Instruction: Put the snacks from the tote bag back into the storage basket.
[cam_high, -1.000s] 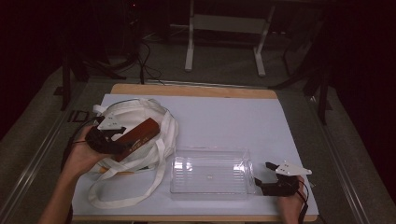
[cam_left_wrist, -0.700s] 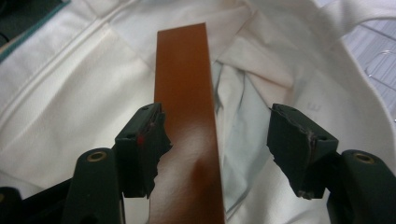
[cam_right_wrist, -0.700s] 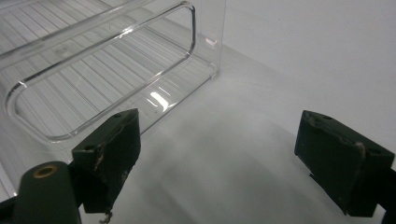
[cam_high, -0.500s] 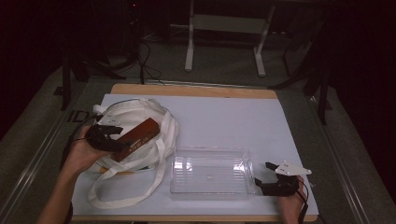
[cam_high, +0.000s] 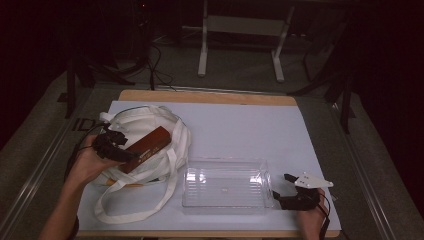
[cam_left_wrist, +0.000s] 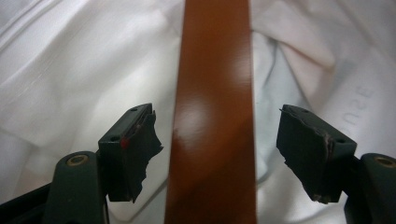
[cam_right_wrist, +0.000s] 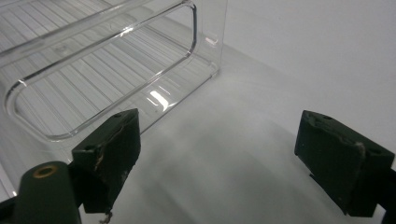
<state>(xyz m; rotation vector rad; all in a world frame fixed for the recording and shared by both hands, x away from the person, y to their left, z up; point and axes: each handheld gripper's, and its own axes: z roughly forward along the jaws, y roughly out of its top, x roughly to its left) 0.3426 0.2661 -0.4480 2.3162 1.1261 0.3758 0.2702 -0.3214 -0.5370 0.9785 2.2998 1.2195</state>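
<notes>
A long brown box (cam_high: 147, 146) lies slanted on top of a white cloth tote bag (cam_high: 150, 120) at the table's left. My left gripper (cam_high: 129, 152) is at the box's near end. In the left gripper view the brown box (cam_left_wrist: 212, 116) runs up between the two jaws with a gap on each side, over the white bag (cam_left_wrist: 70, 70). These jaws have just been opening and the pads are off the box. My right gripper (cam_high: 281, 186) rests open by the right end of a clear plastic tray (cam_high: 225, 160), with nothing between its fingers (cam_right_wrist: 112, 149) and the tray's corner (cam_right_wrist: 93, 60) just ahead.
The bag's long straps (cam_high: 125, 210) loop out toward the table's front edge. White table covering (cam_high: 240, 125) stretches behind the tray. Beyond the table are a dark floor, cables and a stand's legs (cam_high: 240, 45).
The left hand has shifted slightly and sunk a little with the brown box on the bag. The right gripper and the tray have kept still.
</notes>
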